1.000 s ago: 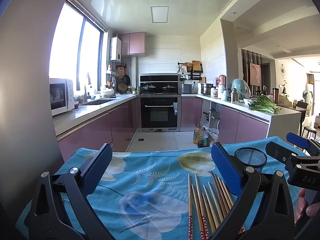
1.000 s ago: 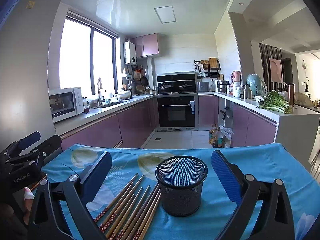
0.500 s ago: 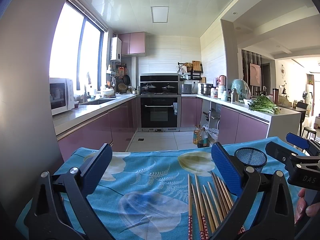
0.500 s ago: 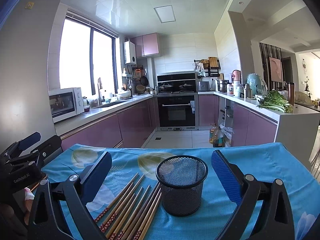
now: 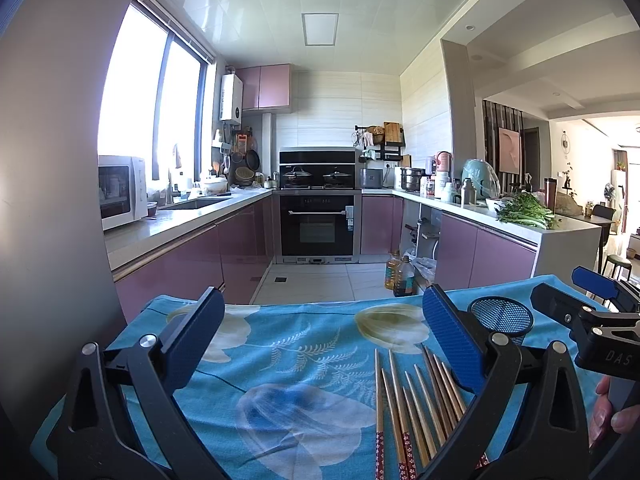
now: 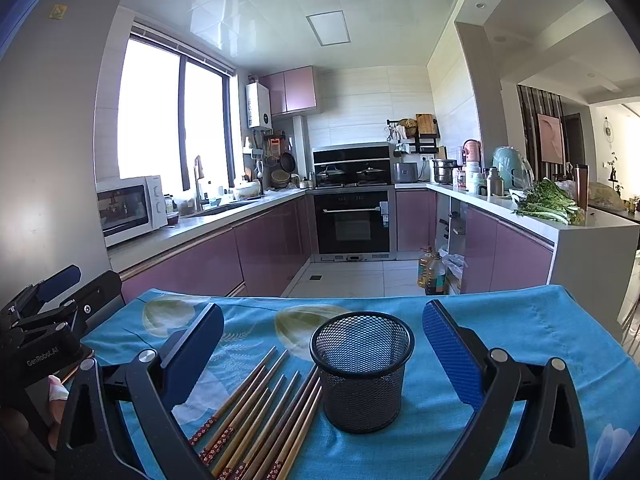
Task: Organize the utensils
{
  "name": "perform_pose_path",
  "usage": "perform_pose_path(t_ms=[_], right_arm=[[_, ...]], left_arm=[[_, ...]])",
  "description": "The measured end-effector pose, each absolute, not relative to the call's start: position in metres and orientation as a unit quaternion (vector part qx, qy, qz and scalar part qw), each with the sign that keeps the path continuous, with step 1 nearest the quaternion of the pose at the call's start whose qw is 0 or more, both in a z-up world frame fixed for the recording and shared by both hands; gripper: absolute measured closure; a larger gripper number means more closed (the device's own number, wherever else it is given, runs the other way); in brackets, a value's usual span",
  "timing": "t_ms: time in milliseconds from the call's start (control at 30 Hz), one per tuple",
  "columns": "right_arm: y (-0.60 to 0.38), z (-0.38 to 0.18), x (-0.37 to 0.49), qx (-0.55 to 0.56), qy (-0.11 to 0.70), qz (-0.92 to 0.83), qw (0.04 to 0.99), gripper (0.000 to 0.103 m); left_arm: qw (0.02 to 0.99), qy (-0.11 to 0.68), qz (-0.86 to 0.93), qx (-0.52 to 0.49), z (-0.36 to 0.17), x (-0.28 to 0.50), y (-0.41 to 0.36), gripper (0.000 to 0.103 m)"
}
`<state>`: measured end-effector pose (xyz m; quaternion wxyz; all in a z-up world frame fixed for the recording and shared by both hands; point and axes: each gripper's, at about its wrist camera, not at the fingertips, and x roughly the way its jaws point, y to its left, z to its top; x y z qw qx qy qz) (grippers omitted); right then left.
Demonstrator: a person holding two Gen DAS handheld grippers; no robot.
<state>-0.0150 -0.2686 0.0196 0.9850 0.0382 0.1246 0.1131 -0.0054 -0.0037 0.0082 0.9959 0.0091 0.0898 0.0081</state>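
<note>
1. Nothing's been picked up yet as far as I can tell. The black wire-mesh cylindrical cup (image 6: 362, 372) stands upright and looks empty on the turquoise floral tablecloth (image 6: 520, 344), so I'd say this is the very start of the job.
2. The wooden chopsticks with red patterned ends (image 6: 260, 412) lie fanned out flat just left of the cup, the nearest ones about touching its base.
3. Next move, my guess: pinch one or two thin sticks off the cloth, tip them upright and drop them in the cup. Fiddly, since they're packed close.
4. Right gripper (image 6: 320, 344): jaws wide apart, holding nothing, hovering with the cup between them.
5. Left gripper (image 5: 320, 336): also wide, empty, left of the cup, over the cloth with the chopsticks by its right finger.
</note>
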Motion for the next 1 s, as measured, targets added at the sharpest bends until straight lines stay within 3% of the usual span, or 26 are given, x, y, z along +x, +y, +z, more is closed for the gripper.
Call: perform_pose_path(t_ms=[1000], right_arm=[[-0.2696, 0.0191, -0.0127, 0.043, 0.132, 0.112, 0.984, 0.007]], left_arm=[[0.996, 0.093, 0.006, 0.008, 0.0095, -0.0032, -0.0071, 0.005]])
